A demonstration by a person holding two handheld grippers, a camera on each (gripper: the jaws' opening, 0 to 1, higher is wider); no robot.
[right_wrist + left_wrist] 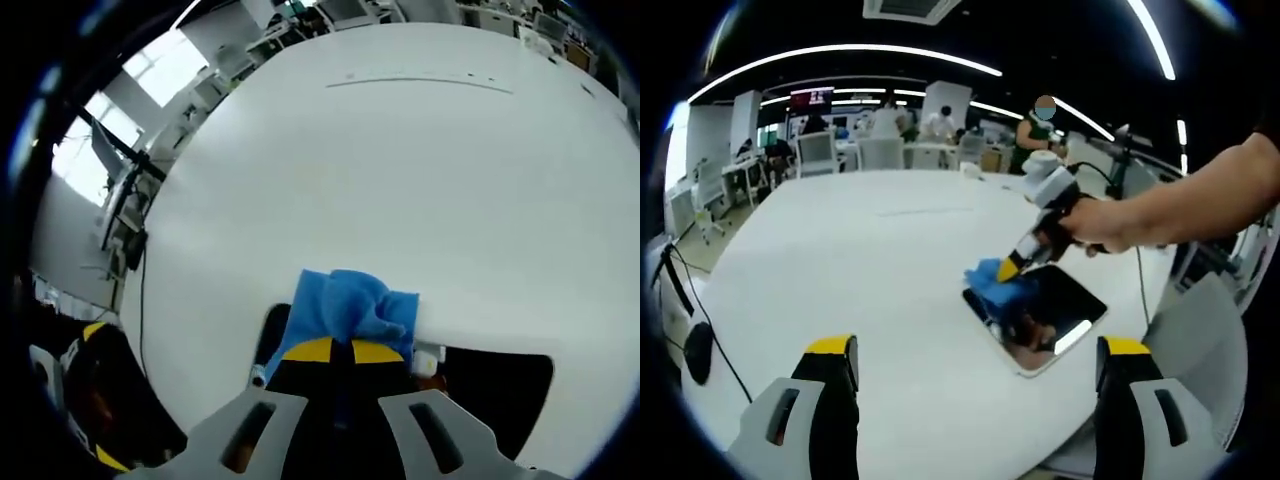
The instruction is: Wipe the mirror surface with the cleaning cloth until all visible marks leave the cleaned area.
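pinching the blue cloth [350,305], right claw [342,352] presses the mirror [1065,310].

left gripper [975,360] jaws apart — right gripper [340,352] clamped

Open office, white table [870,260]

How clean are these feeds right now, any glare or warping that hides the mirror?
Left gripper view: fisheye bends the ceiling lights into arcs; the mirror reads dark with one bright reflected streak near its lower corner, the cloth sharp enough. Right gripper view: the white table is nearly blown out, the window glares, and the right gripper blocks part of the mirror.
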